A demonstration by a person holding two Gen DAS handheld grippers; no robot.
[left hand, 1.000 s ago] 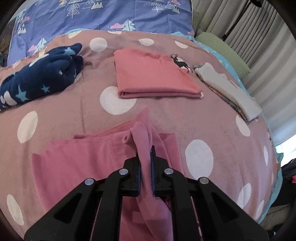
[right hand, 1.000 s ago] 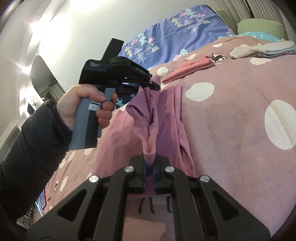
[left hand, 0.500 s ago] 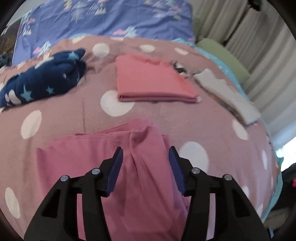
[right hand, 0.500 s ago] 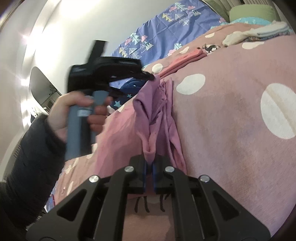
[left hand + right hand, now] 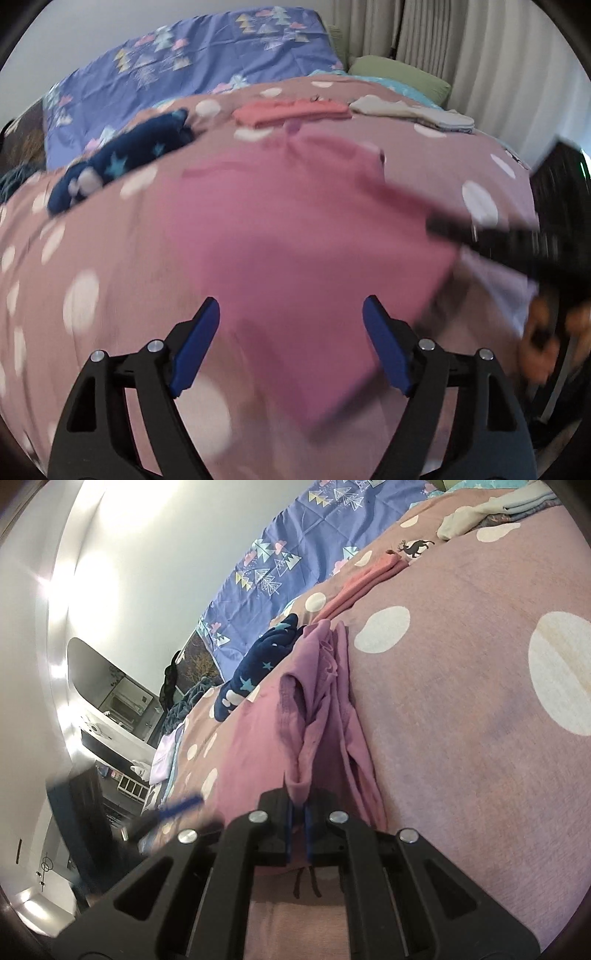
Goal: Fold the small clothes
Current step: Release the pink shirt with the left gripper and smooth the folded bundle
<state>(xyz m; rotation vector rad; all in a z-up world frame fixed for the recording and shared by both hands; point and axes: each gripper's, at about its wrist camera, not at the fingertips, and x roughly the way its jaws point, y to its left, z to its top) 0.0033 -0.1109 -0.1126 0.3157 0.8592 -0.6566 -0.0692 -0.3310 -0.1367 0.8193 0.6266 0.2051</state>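
A pink garment (image 5: pixel 295 236) lies spread on the dotted bed cover, blurred in the left wrist view. My left gripper (image 5: pixel 290 334) hovers over its near part, its jaws opening wide with only flat cloth below them, nothing pinched. My right gripper (image 5: pixel 298 808) is shut on a bunched fold of the pink garment (image 5: pixel 321 709), lifting that edge into a ridge. The right gripper (image 5: pixel 491 236) and the hand holding it show as a dark blur at the right of the left wrist view. The left gripper (image 5: pixel 162 816) is a blur low on the left in the right wrist view.
A folded coral garment (image 5: pixel 291 112), a navy star-patterned garment (image 5: pixel 122 162) and a folded pale stack (image 5: pixel 413 112) lie further up the bed. A blue tree-print quilt (image 5: pixel 192 70) and a green pillow (image 5: pixel 399 75) sit beyond. Curtains hang at the right.
My left gripper let go of the pink fold, opened wide and swept back toward the near edge of the garment. The right gripper kept its grip and stayed in place.
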